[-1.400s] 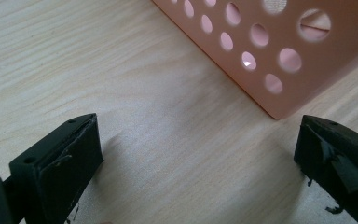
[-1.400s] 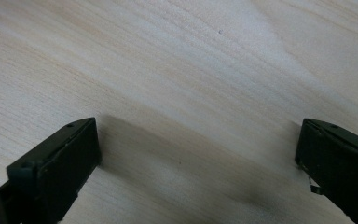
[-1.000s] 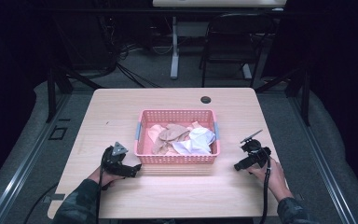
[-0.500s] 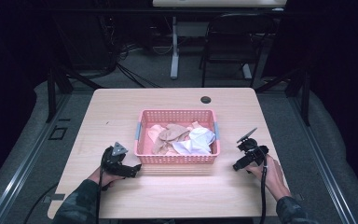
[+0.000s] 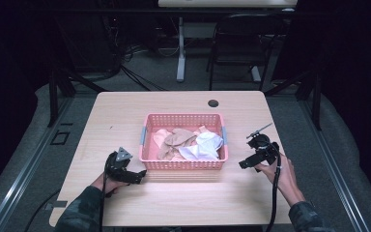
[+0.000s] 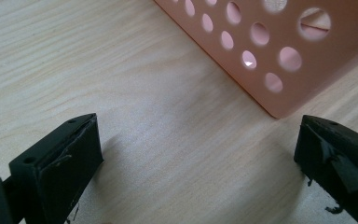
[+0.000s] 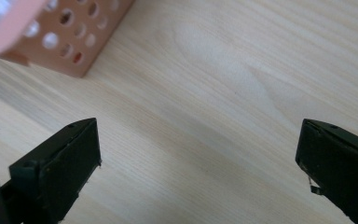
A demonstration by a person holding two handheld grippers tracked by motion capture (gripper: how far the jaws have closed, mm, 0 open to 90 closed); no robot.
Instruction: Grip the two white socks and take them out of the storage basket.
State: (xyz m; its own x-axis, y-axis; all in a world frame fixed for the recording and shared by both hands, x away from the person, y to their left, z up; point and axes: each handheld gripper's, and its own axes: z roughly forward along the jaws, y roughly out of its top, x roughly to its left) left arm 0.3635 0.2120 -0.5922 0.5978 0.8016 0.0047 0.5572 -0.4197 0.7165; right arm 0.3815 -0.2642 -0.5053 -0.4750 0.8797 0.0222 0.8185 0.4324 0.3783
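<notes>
High view: my right claw, jaws apart, sits right of the basket; my left claw, also apart, is nearer.

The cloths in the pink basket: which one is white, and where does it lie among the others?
The white cloth lies at the basket's right end, toward the near wall; the cloths beside it are tan or pale pink.

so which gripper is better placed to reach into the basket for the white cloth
Right gripper, probably: the white cloth lies at the basket's right end, nearer it. Both grippers stand open, empty.
</notes>
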